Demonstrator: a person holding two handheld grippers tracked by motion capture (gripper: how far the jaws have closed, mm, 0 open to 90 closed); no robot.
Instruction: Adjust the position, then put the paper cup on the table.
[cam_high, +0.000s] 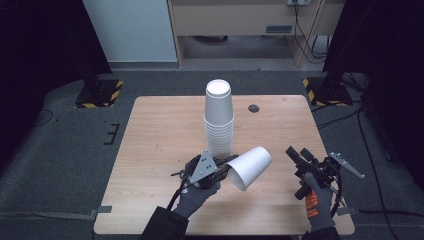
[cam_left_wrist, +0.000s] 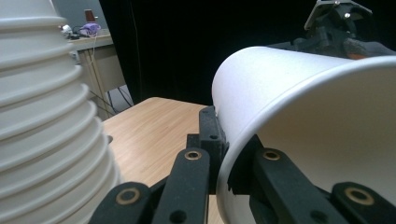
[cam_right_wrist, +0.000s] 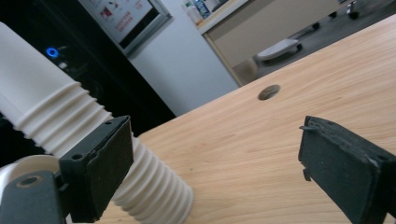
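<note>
A tall stack of upturned white cups (cam_high: 219, 120) stands at the middle of the wooden table (cam_high: 160, 130). Just in front of it, my left gripper (cam_high: 229, 167) is shut on the rim of a single white cup (cam_high: 250, 166), which lies tilted on its side above the table with its mouth toward me. In the left gripper view the cup's wall (cam_left_wrist: 299, 107) is pinched between the jaws of the left gripper (cam_left_wrist: 229, 154), and the stack (cam_left_wrist: 42, 116) is close on the left. My right gripper (cam_high: 297, 152) is open with nothing in it at the right. Its view looks past the right gripper (cam_right_wrist: 215, 158) to the stack (cam_right_wrist: 70, 126).
A round cable hole (cam_high: 254, 108) sits in the table behind and right of the stack, also visible as the hole (cam_right_wrist: 269, 92). Black stands with striped feet (cam_high: 100, 92) flank the table's far corners on the grey floor. Bare wood lies at the left of the stack.
</note>
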